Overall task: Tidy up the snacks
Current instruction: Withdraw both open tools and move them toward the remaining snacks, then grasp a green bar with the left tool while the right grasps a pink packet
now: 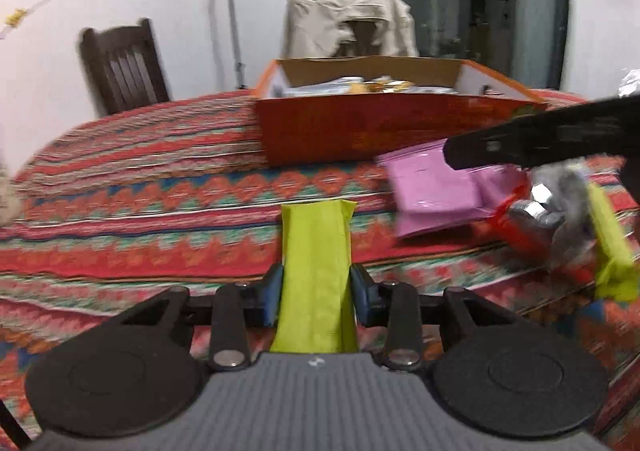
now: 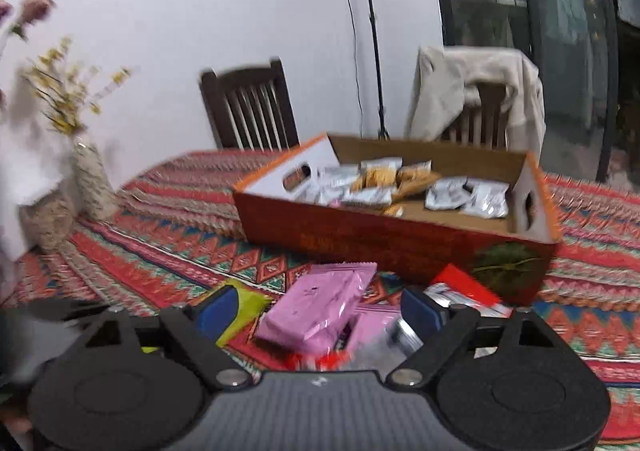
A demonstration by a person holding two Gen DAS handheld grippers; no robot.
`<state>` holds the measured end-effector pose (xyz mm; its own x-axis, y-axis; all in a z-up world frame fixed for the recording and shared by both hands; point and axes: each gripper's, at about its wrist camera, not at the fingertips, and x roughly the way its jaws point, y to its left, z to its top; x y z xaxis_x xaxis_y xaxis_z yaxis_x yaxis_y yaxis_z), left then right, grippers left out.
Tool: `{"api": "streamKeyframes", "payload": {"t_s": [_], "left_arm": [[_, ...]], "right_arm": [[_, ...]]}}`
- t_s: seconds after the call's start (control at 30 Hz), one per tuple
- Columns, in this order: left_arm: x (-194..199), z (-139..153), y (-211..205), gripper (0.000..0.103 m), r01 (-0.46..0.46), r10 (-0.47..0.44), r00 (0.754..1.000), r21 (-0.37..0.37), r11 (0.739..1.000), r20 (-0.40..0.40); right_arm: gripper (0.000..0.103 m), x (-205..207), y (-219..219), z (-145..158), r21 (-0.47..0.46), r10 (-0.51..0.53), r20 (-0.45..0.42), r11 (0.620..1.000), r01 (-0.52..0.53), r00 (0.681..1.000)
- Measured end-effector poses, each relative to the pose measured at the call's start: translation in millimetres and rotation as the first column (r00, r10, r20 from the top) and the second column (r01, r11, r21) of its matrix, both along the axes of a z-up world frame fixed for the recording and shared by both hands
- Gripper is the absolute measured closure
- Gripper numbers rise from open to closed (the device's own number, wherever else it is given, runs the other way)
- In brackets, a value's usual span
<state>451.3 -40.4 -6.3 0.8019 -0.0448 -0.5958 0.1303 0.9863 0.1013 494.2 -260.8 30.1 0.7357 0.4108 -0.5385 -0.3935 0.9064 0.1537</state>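
The patterned tablecloth (image 1: 132, 219) in red, teal and orange fills the middle and lower part of both views. On it, at centre right of the left wrist view and centre of the right wrist view, stands the open orange-red cardboard box (image 2: 360, 235), holding silver and tan snack packets (image 2: 464, 193) on its floor. Behind the table, 2 dark wooden chairs stand against a white wall; the right one (image 2: 484, 119) is draped with a beige cloth (image 1: 348, 21). A woven vase of yellow flowers (image 2: 90, 183) sits at the left edge of the right wrist view.

In front of the box lies a loose pile: 2 pink packets (image 2: 316, 307), silver-and-red wrappers (image 1: 536, 219) and a lime packet (image 1: 612, 247).

The left gripper (image 1: 316, 287) is closed on a lime-green snack packet (image 1: 314, 251), upright between its blue pads, bottom centre of the frame. The right gripper (image 2: 316, 311) has its jaws spread wide around the pink packets, gripping nothing.
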Motion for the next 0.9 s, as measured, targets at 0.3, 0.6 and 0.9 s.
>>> {"api": "streamKeyframes", "payload": {"t_s": [0.3,0.6,0.9], "left_arm": [[-4,4,42,0.066,-0.131,0.133,0.990,-0.047,0.990,0.039],[-19,12,52,0.069,-0.107,0.110,0.994,-0.112,0.988,0.021],[-98,20,32,0.069,0.000,-0.009,0.999,-0.231,0.973,-0.036]], "right_arm": [[0.017,33,85,-41,-0.242,0.015,-0.033,0.970,-0.023,0.999],[0.043,-23,95,-40,-0.206,0.145,-0.080,0.966,-0.158,0.986],[0.043,-127,34,-25,-0.074,0.124,-0.056,0.989,-0.128,0.991]]}}
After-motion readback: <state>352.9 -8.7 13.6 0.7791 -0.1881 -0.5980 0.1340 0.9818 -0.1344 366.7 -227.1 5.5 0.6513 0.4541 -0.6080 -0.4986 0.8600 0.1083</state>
